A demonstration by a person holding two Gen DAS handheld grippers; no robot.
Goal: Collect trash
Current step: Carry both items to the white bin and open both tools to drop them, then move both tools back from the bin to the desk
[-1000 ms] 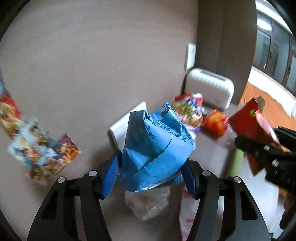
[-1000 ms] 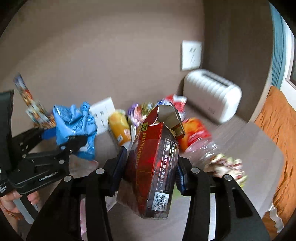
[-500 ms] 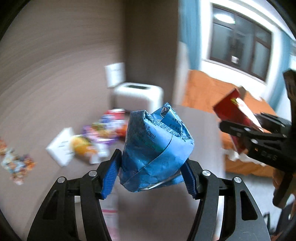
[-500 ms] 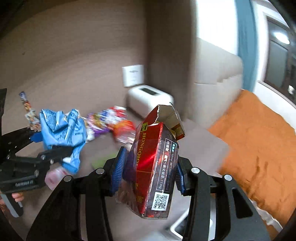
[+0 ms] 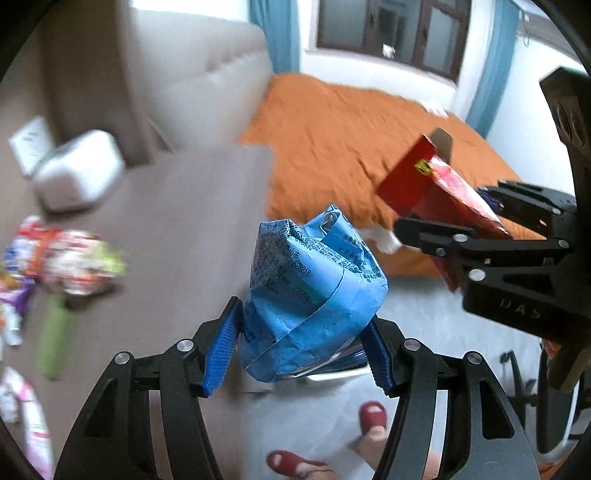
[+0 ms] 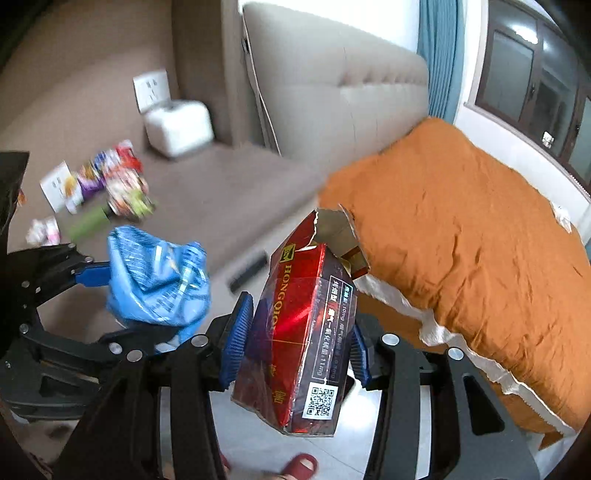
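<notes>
**Both tools loaded with trash, held off the table edge**

Left tool (image 5: 295,354): clenched on a crumpled blue wrapper (image 5: 314,295), blue pads pressing it from both sides. The wrapper sticks up between the fingers, printed text visible. Below it, grey floor (image 5: 314,417) and the person's feet in red slippers (image 5: 373,413).

Right tool (image 6: 293,343): clenched on a torn red carton (image 6: 306,332). Carton is tilted, ripped open at the top, QR code on the lower dark side. A red slipper shows at the bottom edge here too.

The two tools hang near each other, apart, not touching. In the left wrist view the right tool with its red carton sits at the right; in the right wrist view the left tool with the blue wrapper sits at the left.

Further back: brown table (image 6: 229,192), still carrying a pile of colourful snack wrappers (image 6: 118,181), a green tube-like item (image 6: 88,221) just beside it (blurred), a pink-white packet (image 6: 44,230) nearer the left edge, a white flat card (image 6: 55,184). Behind the pile, a white toaster (image 6: 179,125) against the wall, a wall socket (image 6: 151,90) just above it.

Right of the table: bed with an orange cover (image 6: 461,240), beige padded headboard (image 6: 332,81). Farthest: blue curtains (image 5: 273,33) and a dark-framed window (image 5: 388,29).
</notes>
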